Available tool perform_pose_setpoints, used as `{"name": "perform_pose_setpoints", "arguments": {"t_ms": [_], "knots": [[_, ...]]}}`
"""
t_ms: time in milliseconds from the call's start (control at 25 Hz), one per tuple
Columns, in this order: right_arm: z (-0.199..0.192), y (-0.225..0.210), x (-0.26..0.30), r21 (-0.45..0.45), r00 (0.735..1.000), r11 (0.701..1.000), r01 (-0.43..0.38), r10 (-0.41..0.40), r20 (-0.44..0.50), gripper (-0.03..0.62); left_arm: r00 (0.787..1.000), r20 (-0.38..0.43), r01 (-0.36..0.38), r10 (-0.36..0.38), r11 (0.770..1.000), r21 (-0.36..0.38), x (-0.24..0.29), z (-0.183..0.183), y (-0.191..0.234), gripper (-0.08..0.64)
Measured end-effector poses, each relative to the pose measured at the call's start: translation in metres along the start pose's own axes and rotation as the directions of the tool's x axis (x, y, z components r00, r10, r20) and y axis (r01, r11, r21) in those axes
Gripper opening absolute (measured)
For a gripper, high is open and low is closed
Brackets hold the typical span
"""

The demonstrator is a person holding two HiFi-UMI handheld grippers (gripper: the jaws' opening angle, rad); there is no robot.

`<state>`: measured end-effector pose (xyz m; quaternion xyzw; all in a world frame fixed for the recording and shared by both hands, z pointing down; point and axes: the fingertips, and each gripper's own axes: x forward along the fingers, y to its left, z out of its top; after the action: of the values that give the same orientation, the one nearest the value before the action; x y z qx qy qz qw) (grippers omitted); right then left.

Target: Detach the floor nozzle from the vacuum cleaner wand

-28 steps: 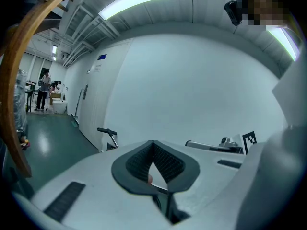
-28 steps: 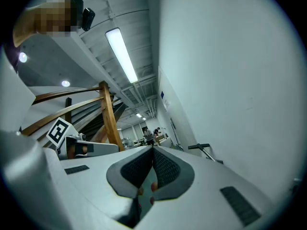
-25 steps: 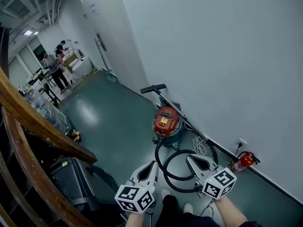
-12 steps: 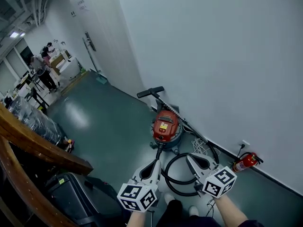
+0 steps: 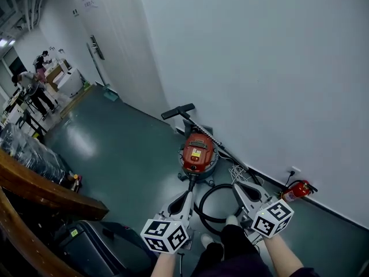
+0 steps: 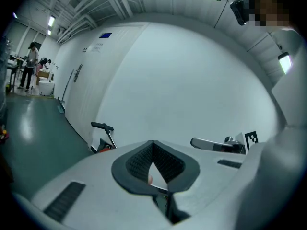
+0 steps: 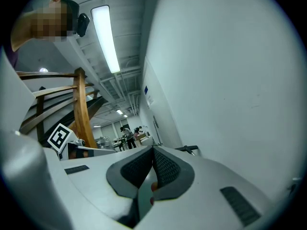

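Both grippers have been carried forward over the green floor [image 5: 132, 154]. The vacuum cleaner now sits nearer the middle of the head view, and the wooden stair rail [image 5: 52, 189] has slid down toward 8 o'clock. The left gripper [image 5: 188, 195] and the right gripper [image 5: 237, 186] are held out ahead of the person. In both gripper views the jaws are pressed fully together with nothing between them.

The red canister [image 5: 197, 150] stands at 12 o'clock from the left gripper, close to the white wall [image 5: 259, 68]. The wand [image 5: 216, 142] runs along the foot of that wall behind the canister. The floor nozzle [image 5: 177, 111], a black crossbar, sits on the wand's far end at about 11 o'clock from the canister and is not yet detached. Whether the wand leans on the wall or lies flat is hard to tell. A black hose [image 5: 210, 203] loops on the floor between the canister and the grippers. A fire extinguisher [image 5: 297, 190] sits at 3 o'clock from the right gripper.

This looks like the approach step: neither gripper touches any part of the vacuum, and both are well apart from the nozzle. The next move probably calls for going on past the canister to the far end and opening both jaws. One pair would then close on the wand near the joint and the other on the nozzle's neck, to pull the two apart along the tube's line. No release catch can be made out from here. The hose loop underfoot wants stepping around.
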<state>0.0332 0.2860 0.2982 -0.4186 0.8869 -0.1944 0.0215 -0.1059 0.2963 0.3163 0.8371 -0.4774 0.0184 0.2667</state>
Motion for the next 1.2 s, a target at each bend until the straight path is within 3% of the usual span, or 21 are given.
{"name": "perform_pose_setpoints", "arguments": {"t_ms": [240, 600, 1200], "knots": [[0.008, -0.010, 0.021, -0.009, 0.999, 0.999, 0.040, -0.040, 0.020, 0.017, 0.999, -0.013, 0.035, -0.035, 0.999, 0.001, 0.017, 0.008, 0.019, 0.005], [0.027, -0.036, 0.077, -0.034, 0.999, 0.999, 0.038, -0.037, 0.039, 0.017, 0.999, 0.015, 0.037, -0.037, 0.999, 0.011, 0.058, 0.046, 0.058, 0.005], [0.044, -0.152, 0.180, 0.015, 0.999, 1.000, 0.006, -0.006, -0.047, 0.017, 1.000, -0.023, -0.005, 0.003, 0.998, -0.059, 0.198, 0.082, 0.108, 0.005]]}}
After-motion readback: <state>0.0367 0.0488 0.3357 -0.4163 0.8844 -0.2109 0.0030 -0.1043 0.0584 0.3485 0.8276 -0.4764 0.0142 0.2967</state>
